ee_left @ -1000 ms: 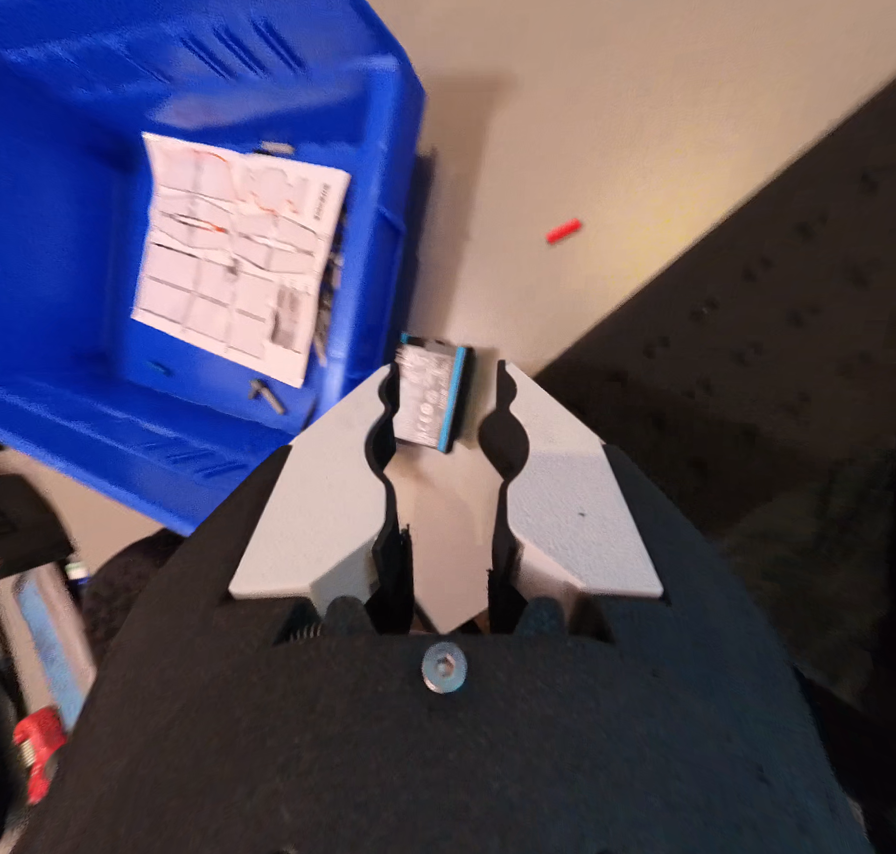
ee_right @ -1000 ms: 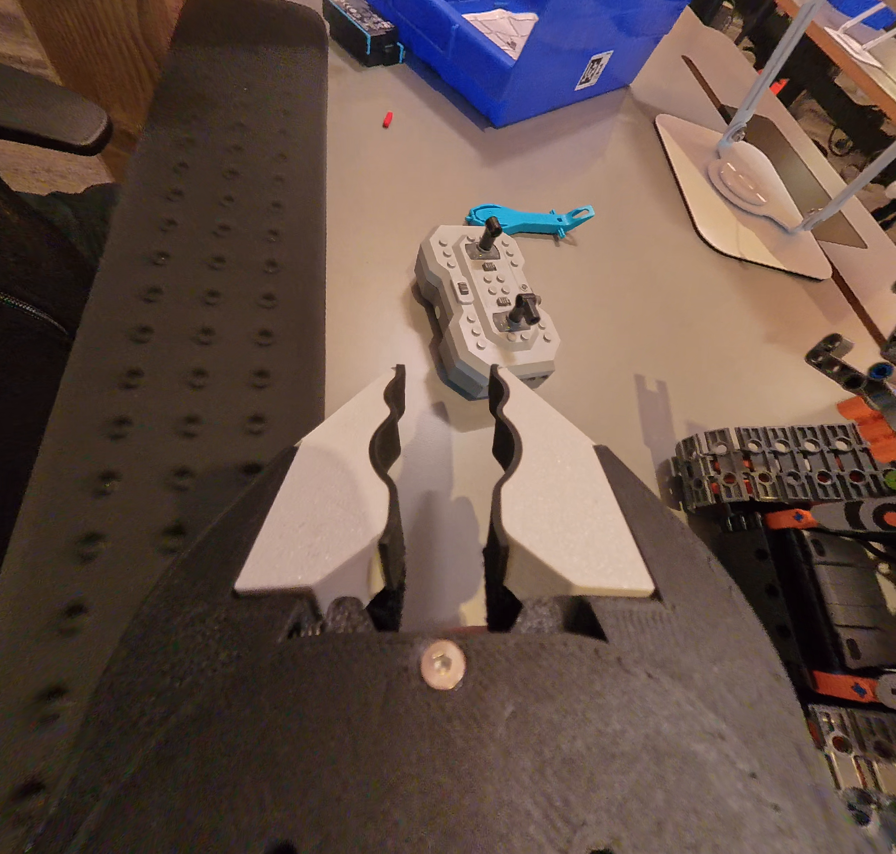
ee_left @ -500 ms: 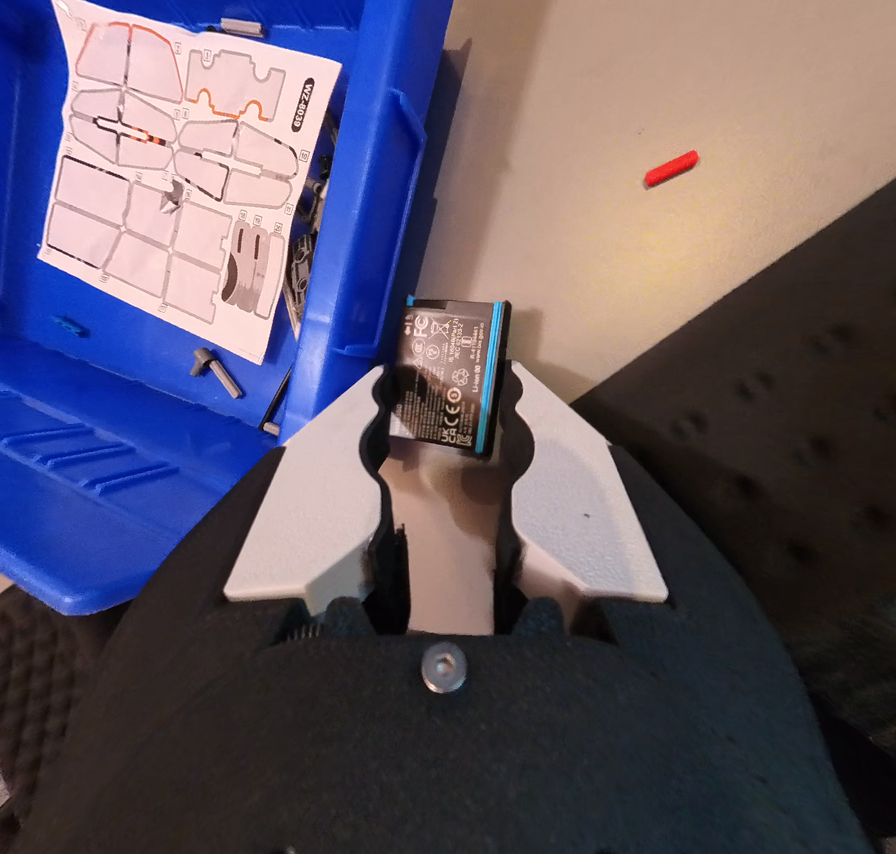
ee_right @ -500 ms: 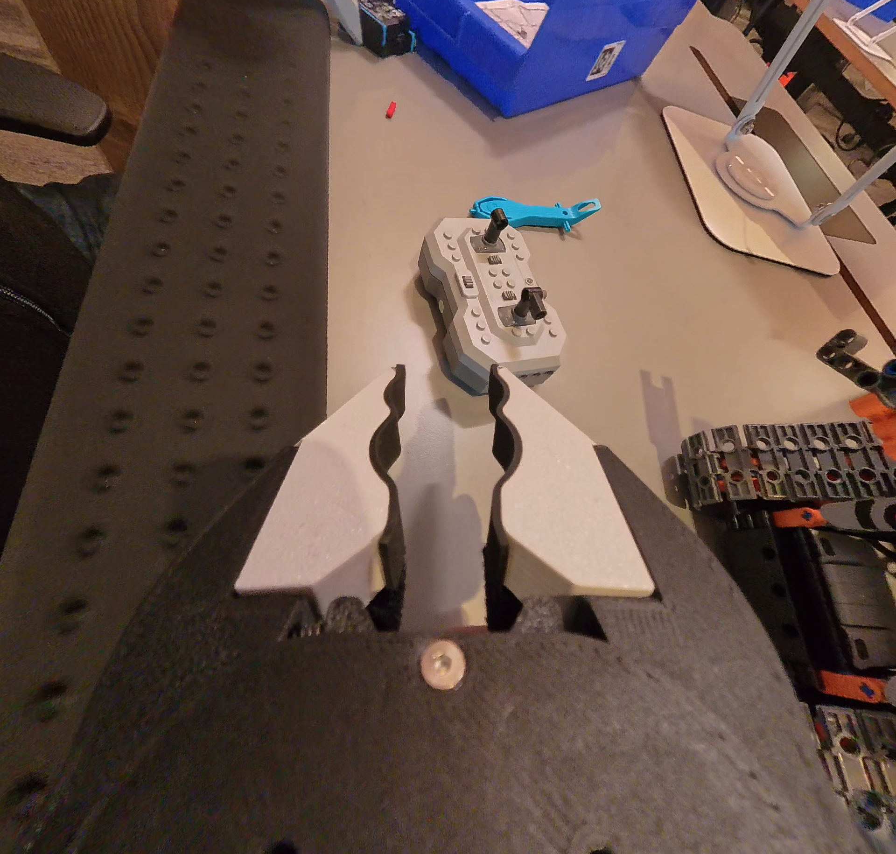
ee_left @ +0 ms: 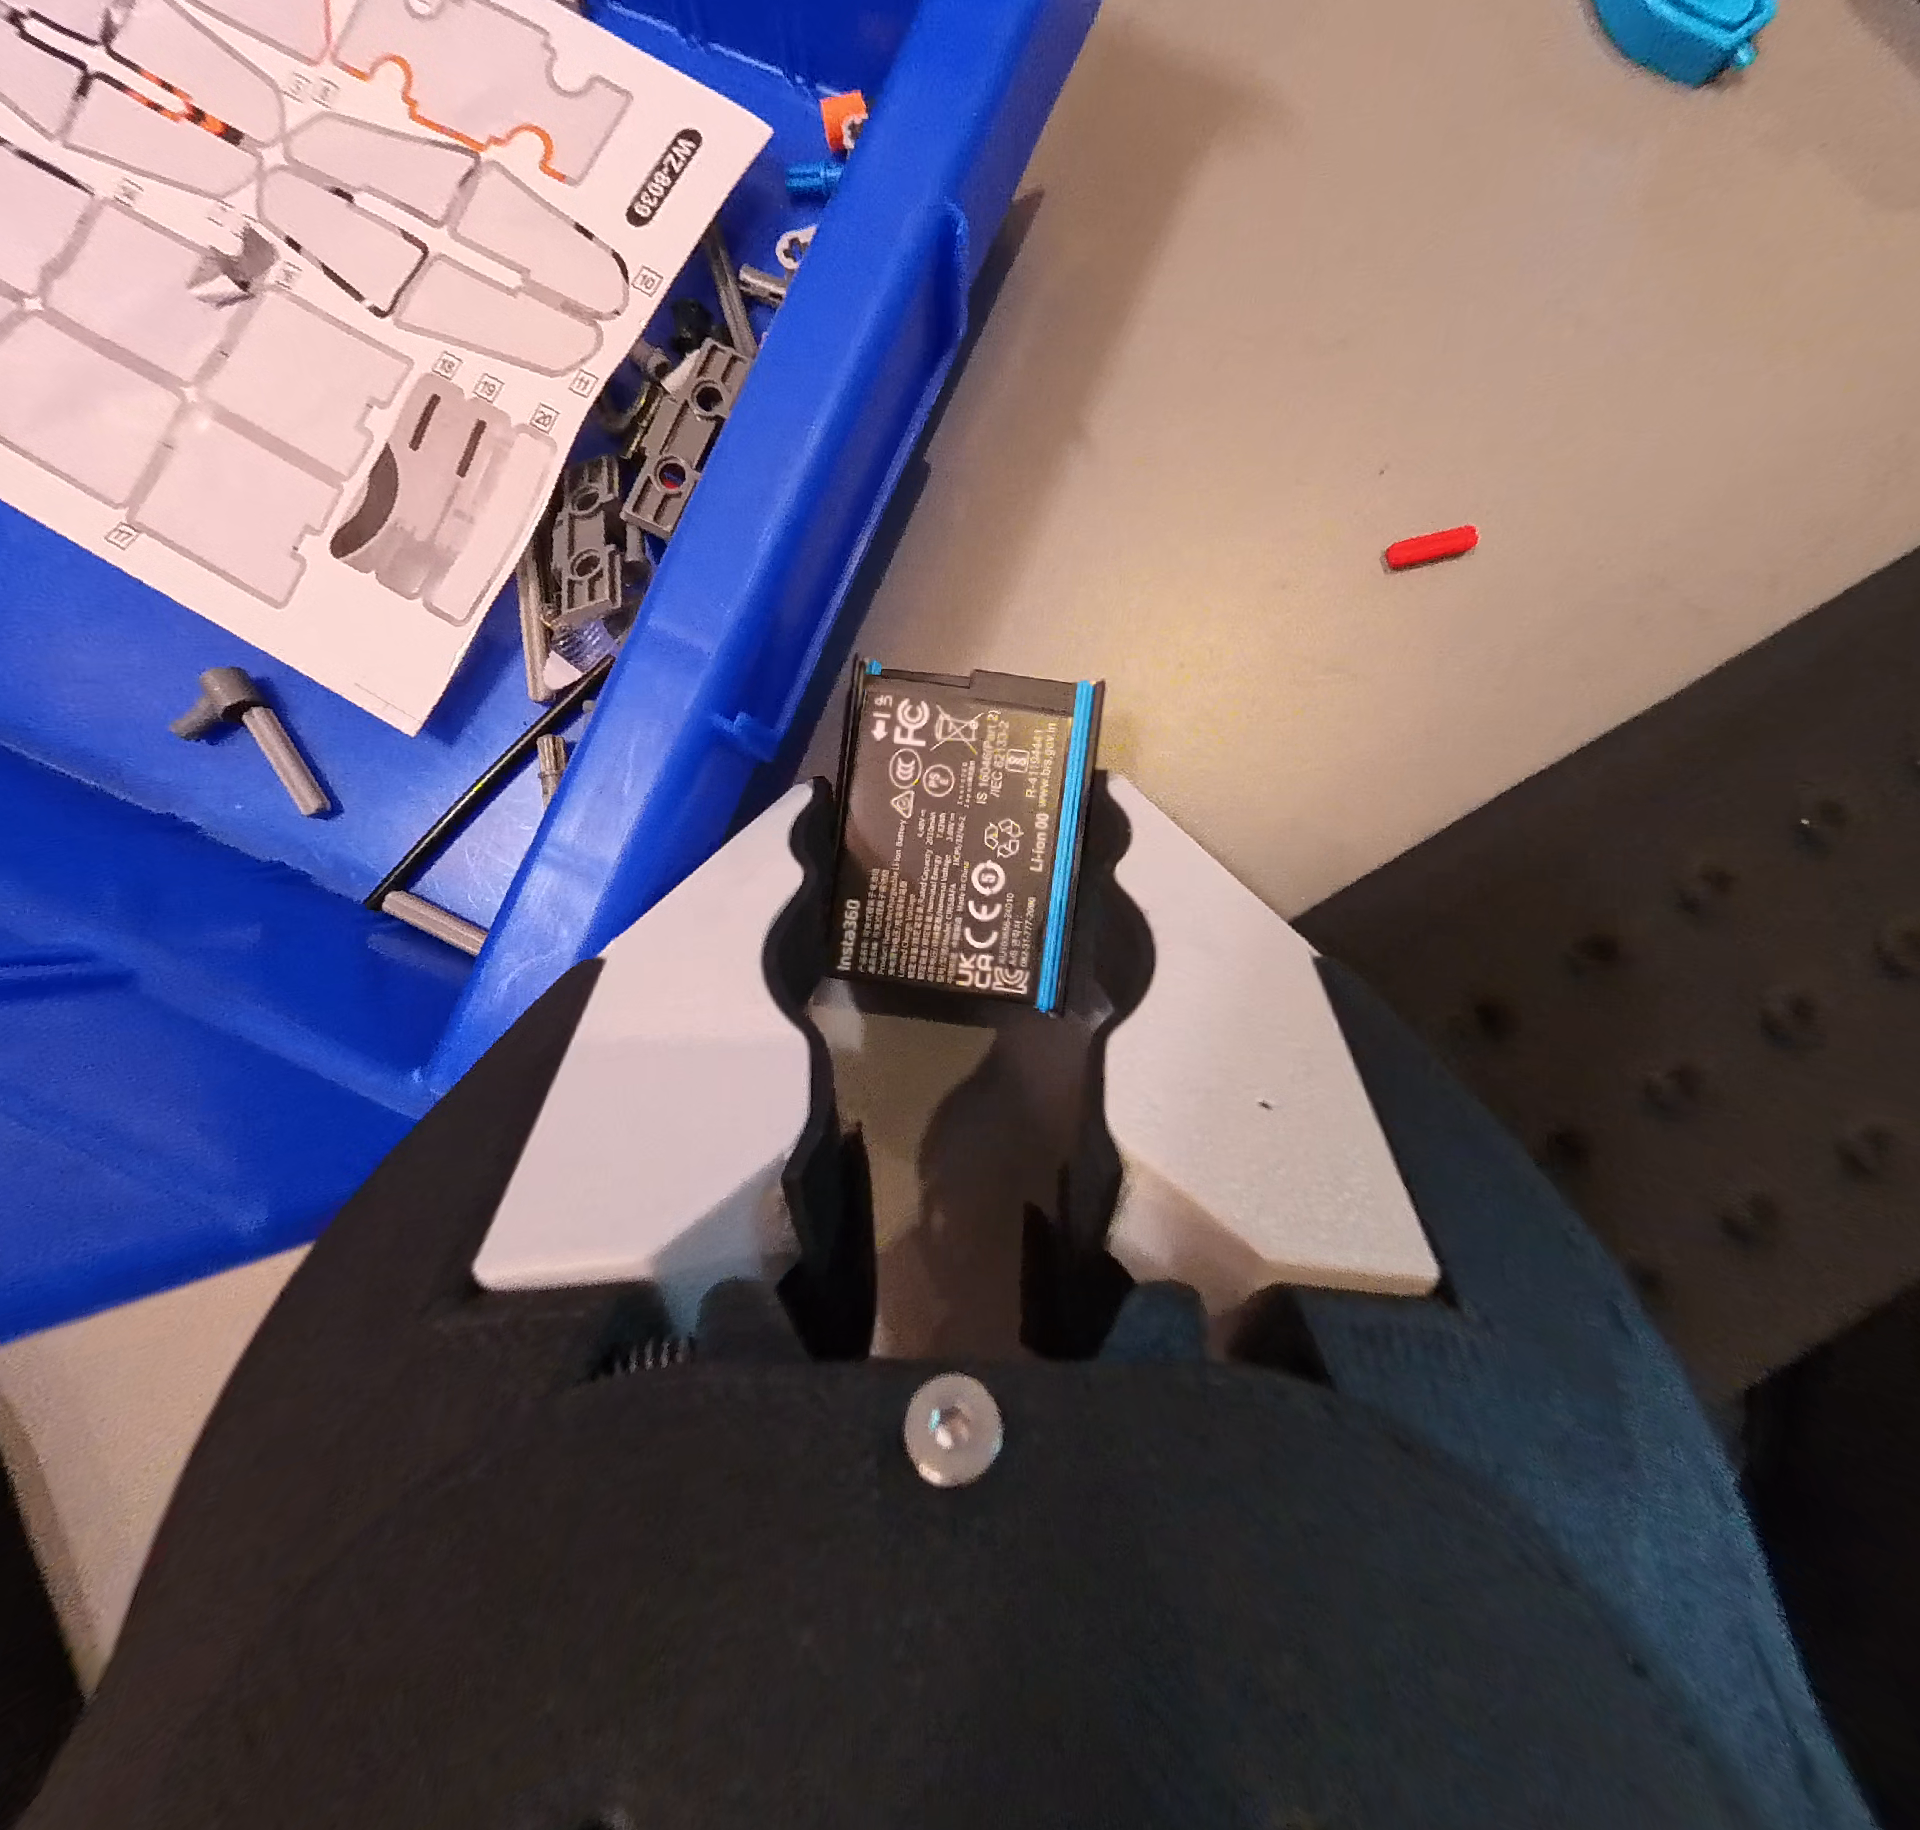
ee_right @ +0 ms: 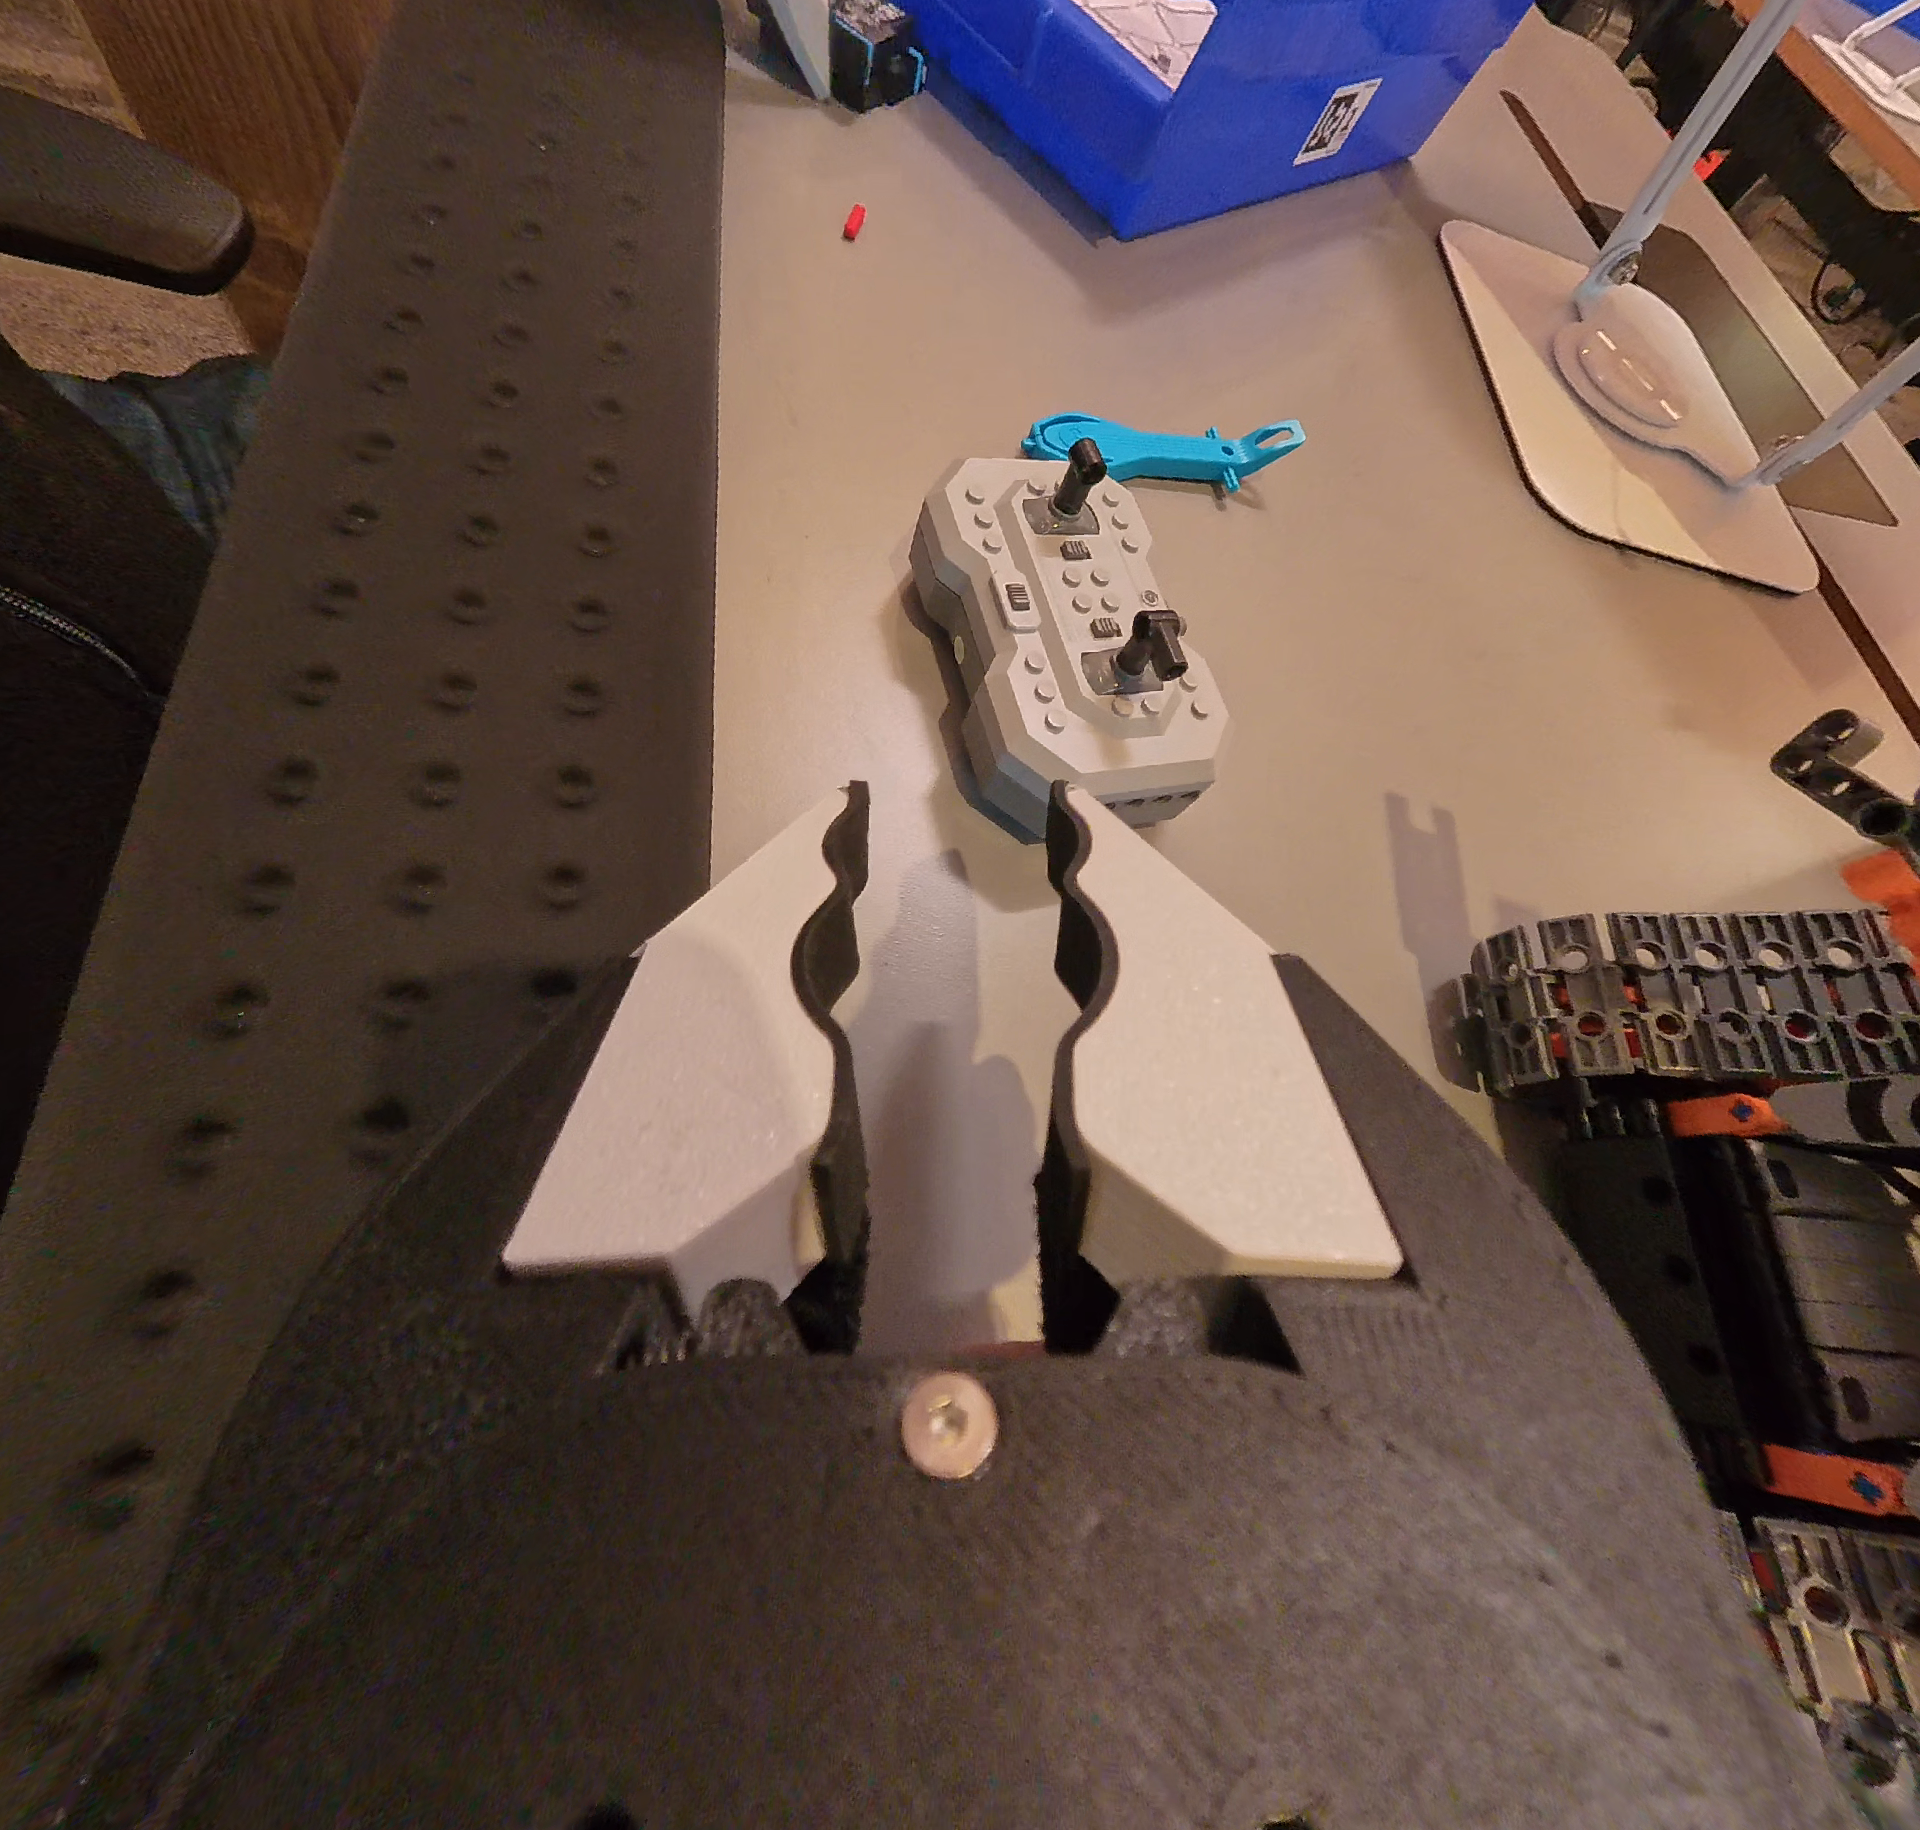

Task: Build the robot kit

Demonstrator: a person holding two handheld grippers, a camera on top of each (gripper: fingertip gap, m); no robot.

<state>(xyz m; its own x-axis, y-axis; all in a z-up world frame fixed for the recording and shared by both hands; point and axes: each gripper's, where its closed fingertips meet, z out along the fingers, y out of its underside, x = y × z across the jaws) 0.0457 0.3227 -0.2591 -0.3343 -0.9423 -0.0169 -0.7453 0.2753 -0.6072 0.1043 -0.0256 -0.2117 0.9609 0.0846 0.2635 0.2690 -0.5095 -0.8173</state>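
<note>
Battery (ee_left: 956,845), black with a blue stripe, lies on the beige table (ee_left: 1351,326) just beside the blue bin (ee_left: 831,450) wall. The left gripper (ee_left: 961,804) straddles it with fingers apart, one on each side; contact cannot be told. A sticker sheet (ee_left: 312,274) and grey building parts lie in the bin, and a red pin (ee_left: 1432,546) lies well apart.

The right gripper (ee_right: 956,804) hangs open and empty over the table, nearest the grey studded remote controller (ee_right: 1060,637), with a teal tool (ee_right: 1164,445) beyond it and a tracked model (ee_right: 1683,1001) to the right.

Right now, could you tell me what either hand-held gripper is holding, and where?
The left hand-held gripper straddles the black battery's long sides; grip unclear. The right holds nothing.
</note>
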